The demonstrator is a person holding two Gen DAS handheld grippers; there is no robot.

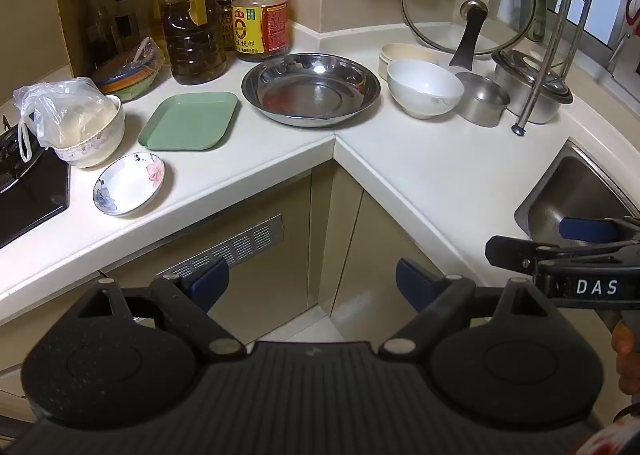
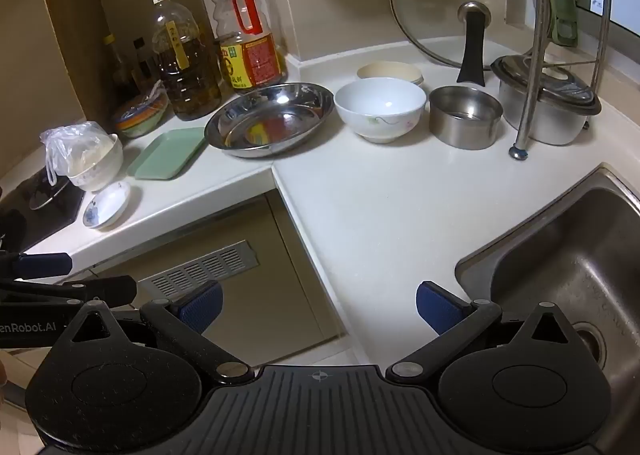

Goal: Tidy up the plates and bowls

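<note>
On the white corner counter stand a steel dish [image 1: 311, 89] [image 2: 270, 119], a white bowl [image 1: 424, 87] [image 2: 379, 109], a cream bowl [image 1: 404, 54] [image 2: 390, 73] behind it, a small steel bowl [image 1: 482, 99] [image 2: 465, 115], a green tray [image 1: 190, 119] [image 2: 168, 153], a flowered saucer [image 1: 129, 183] [image 2: 106, 203] and a patterned bowl with a plastic bag [image 1: 86, 131] [image 2: 90, 161]. My left gripper [image 1: 312, 287] is open and empty, held in front of the counter over the cabinet. My right gripper [image 2: 318, 305] is open and empty, at the counter's front edge beside the sink.
Oil and sauce bottles [image 1: 192, 15] stand at the back left with stacked coloured bowls [image 1: 128, 75]. A glass lid [image 1: 468, 3] leans on the wall. A lidded steel pot [image 2: 546, 103] and rack leg [image 2: 518, 153] stand right. The sink [image 2: 560, 263] is right, the stove [image 1: 24, 183] left.
</note>
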